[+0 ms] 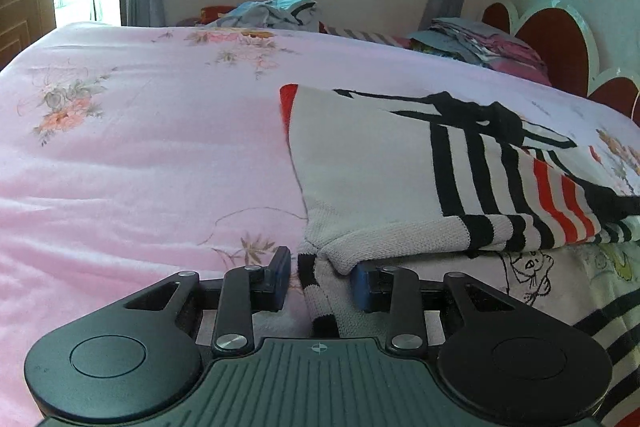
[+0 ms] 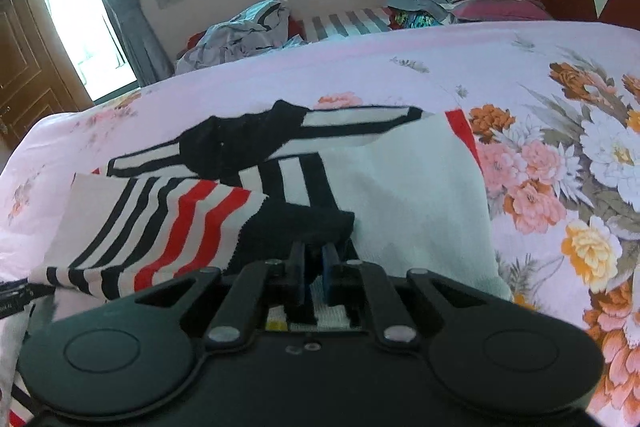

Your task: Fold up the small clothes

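A small white knitted sweater with black and red stripes lies on the pink floral bedspread. In the left wrist view its near corner, a white knit fold with a striped cuff, hangs between the blue pads of my left gripper. The right pad touches the knit, while a thin gap shows beside the left pad. In the right wrist view the same sweater spreads ahead, with a striped sleeve folded across it. My right gripper is shut on the sweater's black hem.
A crumpled grey garment pile lies past the bed's far edge under the window. A stack of folded clothes sits by the red scalloped headboard. Another printed garment lies under the sweater at the right.
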`<action>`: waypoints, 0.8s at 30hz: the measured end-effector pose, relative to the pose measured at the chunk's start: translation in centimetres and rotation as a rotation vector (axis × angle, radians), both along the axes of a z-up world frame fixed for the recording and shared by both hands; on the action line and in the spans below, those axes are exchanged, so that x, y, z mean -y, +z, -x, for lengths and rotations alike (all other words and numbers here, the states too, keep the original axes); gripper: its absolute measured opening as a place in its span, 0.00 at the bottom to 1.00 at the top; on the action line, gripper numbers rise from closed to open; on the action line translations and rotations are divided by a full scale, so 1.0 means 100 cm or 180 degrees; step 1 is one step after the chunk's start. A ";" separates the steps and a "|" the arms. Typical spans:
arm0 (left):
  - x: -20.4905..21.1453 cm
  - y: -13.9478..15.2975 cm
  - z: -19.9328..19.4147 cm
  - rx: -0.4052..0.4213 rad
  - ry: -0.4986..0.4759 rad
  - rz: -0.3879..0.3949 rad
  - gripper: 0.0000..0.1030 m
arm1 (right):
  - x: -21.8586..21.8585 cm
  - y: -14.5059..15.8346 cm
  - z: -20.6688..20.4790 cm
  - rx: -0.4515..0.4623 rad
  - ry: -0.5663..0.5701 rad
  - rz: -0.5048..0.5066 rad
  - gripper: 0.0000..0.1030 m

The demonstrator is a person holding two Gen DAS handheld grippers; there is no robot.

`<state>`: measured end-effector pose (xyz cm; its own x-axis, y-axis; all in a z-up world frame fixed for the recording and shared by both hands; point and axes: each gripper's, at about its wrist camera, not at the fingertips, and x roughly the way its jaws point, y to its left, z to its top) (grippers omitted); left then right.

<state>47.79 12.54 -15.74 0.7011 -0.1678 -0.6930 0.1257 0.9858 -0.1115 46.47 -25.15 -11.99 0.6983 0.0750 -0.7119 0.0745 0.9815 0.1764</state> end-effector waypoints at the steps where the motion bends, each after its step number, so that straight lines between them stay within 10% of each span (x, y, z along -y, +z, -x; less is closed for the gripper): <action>1: 0.001 -0.001 -0.001 -0.0009 0.0006 -0.0001 0.33 | 0.001 -0.002 0.000 -0.0016 -0.0008 -0.0009 0.08; 11: -0.011 0.007 0.006 -0.0061 -0.0138 0.0243 0.42 | -0.004 -0.012 0.004 -0.0216 -0.0023 0.0079 0.11; 14: -0.022 0.025 0.025 0.0126 -0.0047 0.0369 0.55 | 0.000 0.013 0.014 0.0076 -0.0157 0.0272 0.36; 21: 0.042 0.027 0.002 0.0166 -0.0334 0.0442 0.57 | -0.019 0.001 -0.009 -0.0022 0.0230 0.0249 0.20; 24: 0.063 0.004 -0.020 -0.0198 -0.0323 0.0321 0.57 | -0.024 -0.021 -0.010 -0.0194 0.0289 0.0427 0.18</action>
